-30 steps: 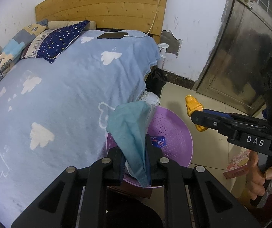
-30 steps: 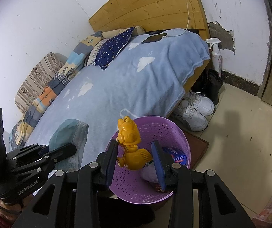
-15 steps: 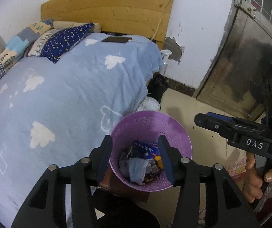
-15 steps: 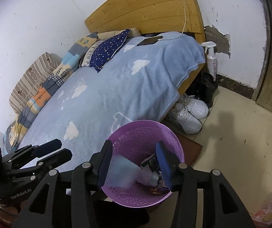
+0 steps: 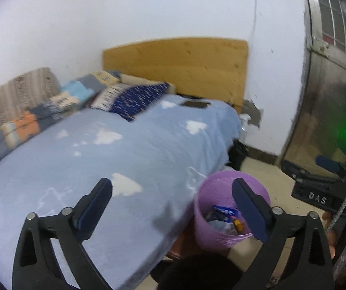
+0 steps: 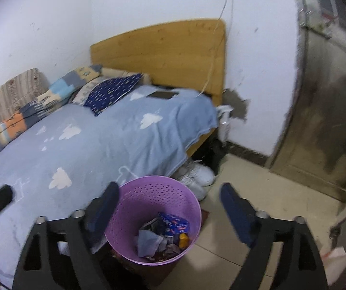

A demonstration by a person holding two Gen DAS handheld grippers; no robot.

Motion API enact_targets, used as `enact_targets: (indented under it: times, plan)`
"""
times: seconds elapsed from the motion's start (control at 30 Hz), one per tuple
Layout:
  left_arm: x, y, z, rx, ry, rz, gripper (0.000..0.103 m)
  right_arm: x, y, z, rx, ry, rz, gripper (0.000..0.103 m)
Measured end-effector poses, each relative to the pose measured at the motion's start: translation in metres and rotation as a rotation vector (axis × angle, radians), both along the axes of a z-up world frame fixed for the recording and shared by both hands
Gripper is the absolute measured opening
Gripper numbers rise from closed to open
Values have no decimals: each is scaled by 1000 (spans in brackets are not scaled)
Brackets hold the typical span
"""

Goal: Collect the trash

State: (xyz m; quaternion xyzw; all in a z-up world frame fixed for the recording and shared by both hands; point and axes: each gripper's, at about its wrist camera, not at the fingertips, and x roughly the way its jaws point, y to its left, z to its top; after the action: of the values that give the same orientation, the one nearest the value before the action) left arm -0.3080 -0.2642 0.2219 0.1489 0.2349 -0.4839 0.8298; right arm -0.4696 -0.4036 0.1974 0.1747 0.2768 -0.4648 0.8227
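Below, a purple perforated bin [image 6: 153, 220] w/ trash [image 6: 163, 235] inside sits on the floor beside a blue cloud-print bed [image 6: 88, 149]. Left gripper [image 5: 173, 207] & right gripper [image 6: 170, 213] hover above, jaws opening, nothing between them.

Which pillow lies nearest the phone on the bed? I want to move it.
The dark blue speckled pillow; its corner reaches almost to the phone, while the patchwork pillow sits further off by the wall.
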Motion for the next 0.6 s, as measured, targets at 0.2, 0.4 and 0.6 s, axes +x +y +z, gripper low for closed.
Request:
enact_targets:
  times: [0.2, 0.4, 0.6]
  plan:
    - [-7, 51, -1, 33, -156, 186, 103, -2, 58, 12, -71, -53, -34, 99]
    - [-12, 84, -13, 75, -202, 294, 103, 2, 96, 8, -75, -9, -40, 99]
    - [-7, 99, -16, 73, -213, 354, 103, 8, 120, 8, -126, 43, -5, 99]
